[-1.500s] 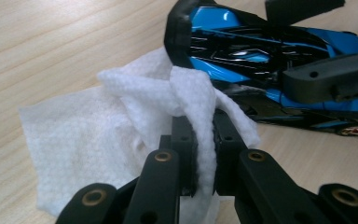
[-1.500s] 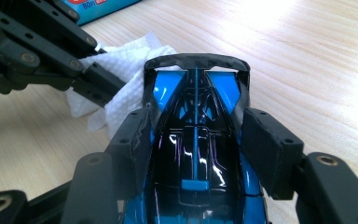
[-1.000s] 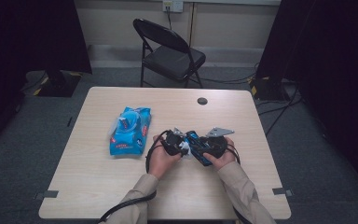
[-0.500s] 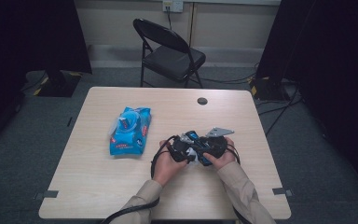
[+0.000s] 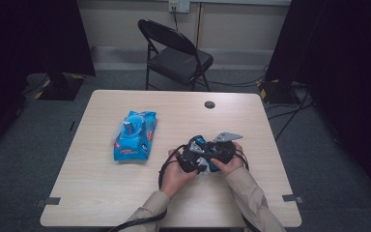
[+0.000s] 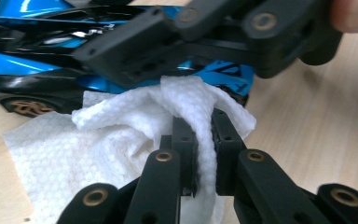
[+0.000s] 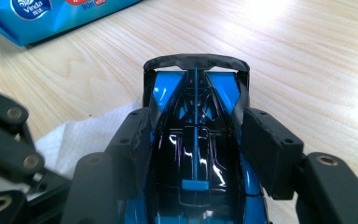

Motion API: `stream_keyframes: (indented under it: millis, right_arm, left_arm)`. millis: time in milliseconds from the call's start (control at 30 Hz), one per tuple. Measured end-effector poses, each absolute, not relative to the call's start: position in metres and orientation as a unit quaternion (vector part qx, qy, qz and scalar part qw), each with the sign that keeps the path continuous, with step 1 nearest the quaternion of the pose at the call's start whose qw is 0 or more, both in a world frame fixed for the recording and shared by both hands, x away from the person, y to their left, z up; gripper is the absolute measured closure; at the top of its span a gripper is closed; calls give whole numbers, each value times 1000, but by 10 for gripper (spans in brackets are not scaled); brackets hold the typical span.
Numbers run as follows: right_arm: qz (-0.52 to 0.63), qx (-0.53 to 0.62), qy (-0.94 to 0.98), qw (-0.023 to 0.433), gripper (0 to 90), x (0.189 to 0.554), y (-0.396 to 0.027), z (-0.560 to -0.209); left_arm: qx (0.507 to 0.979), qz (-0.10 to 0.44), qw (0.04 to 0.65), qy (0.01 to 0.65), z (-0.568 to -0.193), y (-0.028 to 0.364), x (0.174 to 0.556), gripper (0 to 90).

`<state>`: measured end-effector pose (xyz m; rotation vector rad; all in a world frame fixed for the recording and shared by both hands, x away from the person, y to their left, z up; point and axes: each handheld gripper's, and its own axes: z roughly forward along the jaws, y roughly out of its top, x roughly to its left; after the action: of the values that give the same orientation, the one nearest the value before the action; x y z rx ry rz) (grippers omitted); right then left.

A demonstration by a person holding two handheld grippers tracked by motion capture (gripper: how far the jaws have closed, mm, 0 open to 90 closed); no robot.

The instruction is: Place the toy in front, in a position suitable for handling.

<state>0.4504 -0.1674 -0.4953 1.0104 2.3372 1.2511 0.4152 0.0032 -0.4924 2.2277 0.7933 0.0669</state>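
Observation:
A blue and black toy car (image 7: 196,154) sits between the jaws of my right gripper (image 7: 200,135), which is shut on its sides just above the table. My left gripper (image 6: 204,126) is shut on a white wet wipe (image 6: 121,135), and the wipe's bunched end presses against the car's (image 6: 23,65) blue side. The right gripper's black jaws (image 6: 214,42) cross the top of the left gripper view. In the high view both hands meet at the table's right middle, left gripper (image 5: 191,157) beside right gripper (image 5: 220,152), with the car partly hidden between them.
A blue pack of wipes (image 5: 134,135) lies left of the hands, its flap up. A small black round disc (image 5: 209,104) sits near the far edge of the wooden table (image 5: 101,193). A black folding chair (image 5: 178,55) stands behind the table.
My left gripper has slid a little to the right with the wipe, closer against the car. The right gripper and the car have kept still.

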Motion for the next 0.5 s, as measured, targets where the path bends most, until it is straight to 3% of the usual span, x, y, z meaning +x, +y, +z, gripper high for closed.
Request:
stream_keyframes:
  millis: [500]
  right_arm:
    - [437, 352, 813, 152, 436, 450, -167, -496]
  left_arm:
    - [877, 7, 383, 292, -493, -10, 404, 829]
